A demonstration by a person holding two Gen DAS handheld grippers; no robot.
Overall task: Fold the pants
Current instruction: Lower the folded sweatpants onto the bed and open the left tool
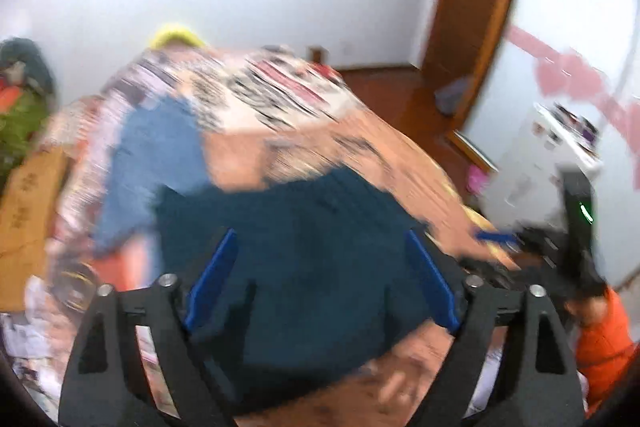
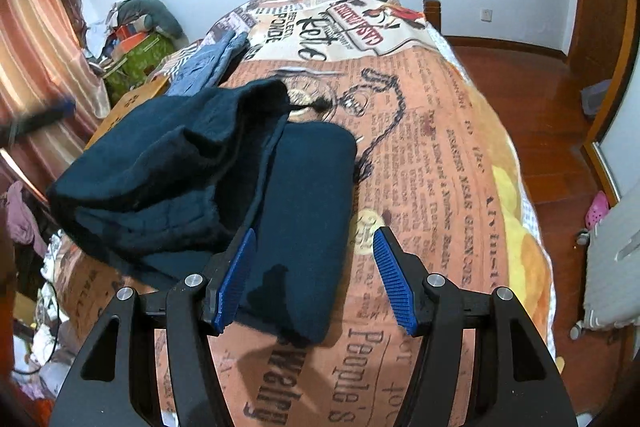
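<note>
Between your right gripper's (image 2: 314, 239) spread jaws lies the flat right-hand part of the dark pants (image 2: 296, 211); nothing is pinched there. The left blue pad (image 2: 234, 283) hangs over the cloth and the right pad (image 2: 394, 279) over the printed bedspread (image 2: 440, 155). Left of those jaws and just ahead, the pants rise in a bunched, lifted heap, its top edge curling toward the far end of the bed. Beyond the heap, far ahead and left of your jaws, a pair of light blue jeans (image 2: 212, 63) lies on the bedspread. At the far left edge a blurred dark shape with a blue tip shows; you cannot tell from this view what it is.

Your left gripper (image 1: 320, 251) is released too, both pads wide apart, with the pants (image 1: 288, 235) filling the gap between them. This view is heavily blurred, so you cannot tell whether either pad touches the cloth. Ahead and to the left of these jaws the jeans (image 1: 152, 163) show as a pale blue smear. Right of the jaws, your right gripper (image 1: 500, 239) appears, one blue pad visible.
</note>
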